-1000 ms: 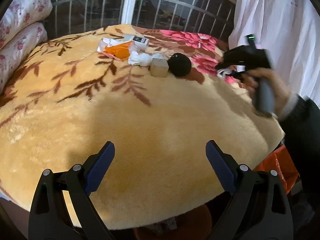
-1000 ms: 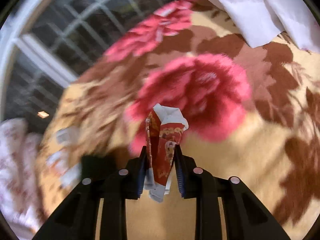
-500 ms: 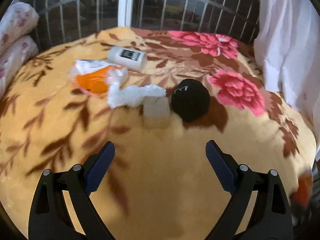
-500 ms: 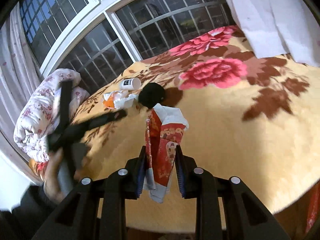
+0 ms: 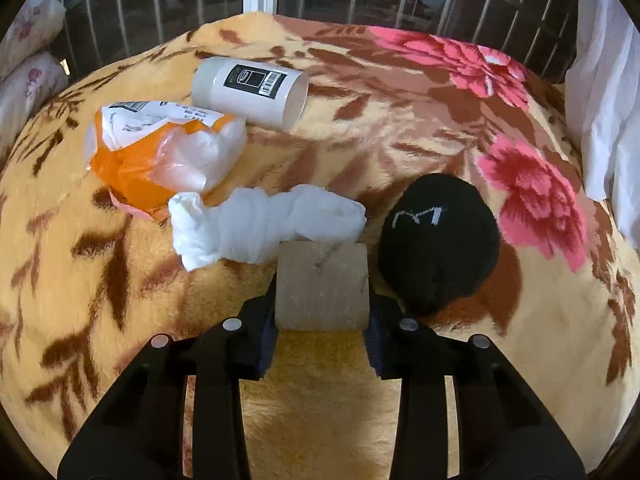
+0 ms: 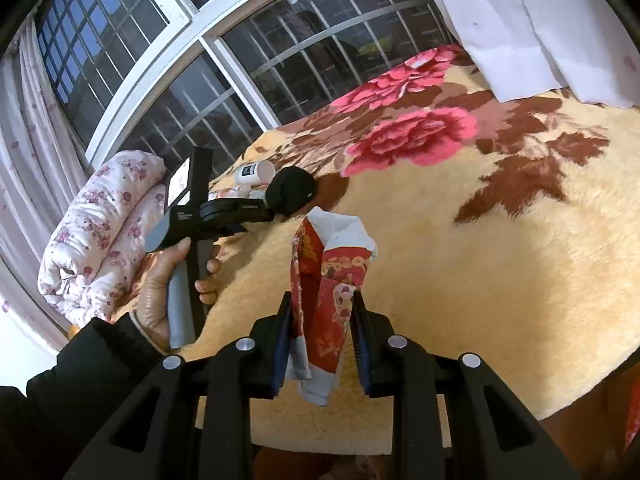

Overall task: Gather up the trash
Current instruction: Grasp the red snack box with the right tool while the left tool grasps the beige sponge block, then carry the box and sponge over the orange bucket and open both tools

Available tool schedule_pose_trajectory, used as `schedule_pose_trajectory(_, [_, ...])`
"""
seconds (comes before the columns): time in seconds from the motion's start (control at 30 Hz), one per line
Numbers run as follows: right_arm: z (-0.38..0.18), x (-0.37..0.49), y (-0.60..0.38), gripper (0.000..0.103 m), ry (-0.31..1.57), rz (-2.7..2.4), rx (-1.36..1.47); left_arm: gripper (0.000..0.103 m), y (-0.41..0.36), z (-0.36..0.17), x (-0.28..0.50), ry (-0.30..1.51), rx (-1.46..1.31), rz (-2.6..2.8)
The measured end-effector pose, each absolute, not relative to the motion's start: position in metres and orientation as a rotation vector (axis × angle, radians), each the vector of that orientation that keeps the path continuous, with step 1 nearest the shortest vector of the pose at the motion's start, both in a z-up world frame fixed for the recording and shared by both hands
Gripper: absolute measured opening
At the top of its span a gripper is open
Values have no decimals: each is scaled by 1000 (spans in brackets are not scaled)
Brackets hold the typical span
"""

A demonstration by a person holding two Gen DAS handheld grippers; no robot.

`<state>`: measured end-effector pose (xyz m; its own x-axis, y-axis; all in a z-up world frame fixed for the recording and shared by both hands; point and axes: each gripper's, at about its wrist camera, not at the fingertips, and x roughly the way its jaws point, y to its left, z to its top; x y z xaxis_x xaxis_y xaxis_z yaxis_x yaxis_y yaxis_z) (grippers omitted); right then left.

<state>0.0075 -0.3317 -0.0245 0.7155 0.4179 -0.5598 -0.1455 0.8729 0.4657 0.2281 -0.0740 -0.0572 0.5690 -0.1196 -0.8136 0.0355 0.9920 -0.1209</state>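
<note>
A plush yellow blanket (image 5: 440, 380) with brown leaves and pink flowers is spread over the whole surface in both views. Only in the right wrist view are a rolled floral quilt (image 6: 104, 232), a hand (image 6: 168, 292) in a dark sleeve and the left gripper (image 6: 269, 213) from outside seen. Only in the left wrist view is the trash laid out clearly: a crumpled orange-and-clear plastic bag (image 5: 160, 156), a white cylindrical cup (image 5: 250, 90) on its side, a soft black rounded lump (image 5: 438, 240), a twisted white tissue (image 5: 260, 232). A tan cardboard tube (image 5: 322, 286) is clamped by the left gripper's jaws, just closed, beside the lump. A crumpled red printed wrapper (image 6: 326, 300) is pinched upright by the right gripper (image 6: 320, 344), jaws narrow.
</note>
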Motion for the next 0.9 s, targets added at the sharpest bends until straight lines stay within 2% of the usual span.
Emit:
schedule_pose_trajectory(0.2, [-11, -7, -324, 27, 693, 345, 368, 35, -75, -25, 172, 867, -48, -202])
schedule_pose_trajectory(0.47, [-2, -31, -296, 27, 720, 402, 293, 35, -62, 2, 30, 816, 0, -286])
schedule_pose_trajectory(0.57, [7, -31, -288, 27, 724, 436, 347, 35, -56, 6, -7, 796, 1, -295])
schedule_pose_trajectory(0.73, [15, -49, -273, 27, 732, 439, 281, 35, -50, -2, -57, 785, 43, -307])
schedule_pose_trajectory(0.9, [2, -89, -258, 27, 794, 503, 189, 35, -45, -35, -104, 860, 76, -361])
